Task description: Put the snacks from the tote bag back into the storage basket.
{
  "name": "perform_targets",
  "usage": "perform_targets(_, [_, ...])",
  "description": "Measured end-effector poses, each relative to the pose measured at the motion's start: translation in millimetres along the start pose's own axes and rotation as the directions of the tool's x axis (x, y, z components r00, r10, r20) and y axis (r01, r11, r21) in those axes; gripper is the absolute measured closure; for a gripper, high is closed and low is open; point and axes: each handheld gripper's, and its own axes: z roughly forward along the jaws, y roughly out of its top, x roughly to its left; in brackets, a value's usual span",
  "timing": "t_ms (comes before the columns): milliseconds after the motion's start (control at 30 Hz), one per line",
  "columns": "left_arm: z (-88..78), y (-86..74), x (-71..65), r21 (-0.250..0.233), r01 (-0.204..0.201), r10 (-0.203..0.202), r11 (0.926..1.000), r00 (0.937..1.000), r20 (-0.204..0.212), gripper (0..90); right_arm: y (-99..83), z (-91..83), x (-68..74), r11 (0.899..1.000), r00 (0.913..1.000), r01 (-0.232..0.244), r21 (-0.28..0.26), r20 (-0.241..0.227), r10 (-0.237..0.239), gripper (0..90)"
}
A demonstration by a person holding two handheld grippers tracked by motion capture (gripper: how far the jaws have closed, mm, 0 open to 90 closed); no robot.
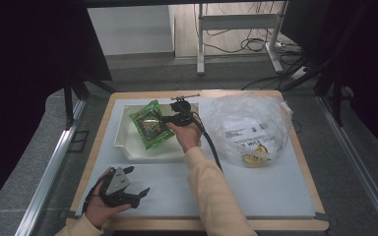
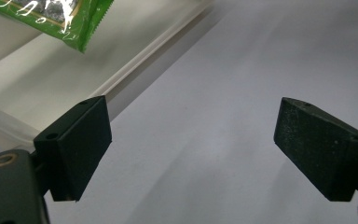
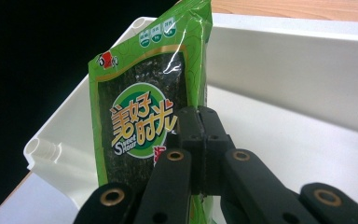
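Note:
A green snack packet (image 1: 151, 125) with a dark printed panel hangs over the white tray (image 1: 123, 135); my right gripper (image 1: 170, 119) is shut on its edge. In the right gripper view the packet (image 3: 144, 112) stands upright above the tray's floor (image 3: 279, 140), pinched between the closed black jaws of that gripper (image 3: 200, 122). My left gripper (image 1: 137, 183) rests in a hand near the table's front left, jaws wide apart with nothing between them. In the left gripper view its pads (image 2: 77, 144) frame bare grey mat, with the packet's corner (image 2: 81, 25) and the tray's rim (image 2: 135, 60) at upper left.
A large clear plastic bag (image 1: 248, 125) with a printed label and something yellow inside lies on the grey mat (image 1: 256, 189) to the right of the tray. A small tool (image 1: 184, 96) lies at the table's far edge. Desk legs and cables stand beyond the table.

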Motion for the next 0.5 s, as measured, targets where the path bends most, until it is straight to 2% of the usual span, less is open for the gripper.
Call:
perform_targets(133, [-1.2,1.0,0.2,0.006,-0.010,0.010,0.9999,0.9999,0.002,11.0,-1.6,4.0,2.3,1.000,0.9999,-0.008,0.000,0.009,0.007,90.0])
perform_targets(433, [-2.8,2.6,-0.2,-0.006,-0.013,0.013,0.9999,0.9999,0.005,11.1,-8.1,19.5,4.8,0.998,0.9973,-0.061,-0.005,0.041,0.061,90.0])
perform_targets(500, [-2.9,2.7,-0.8,-0.019,0.001,-0.001,0.9998,1.0000,0.008,11.1,-9.4,23.5,7.3,0.998,0.9964,-0.068,-0.006,0.050,0.068,90.0])
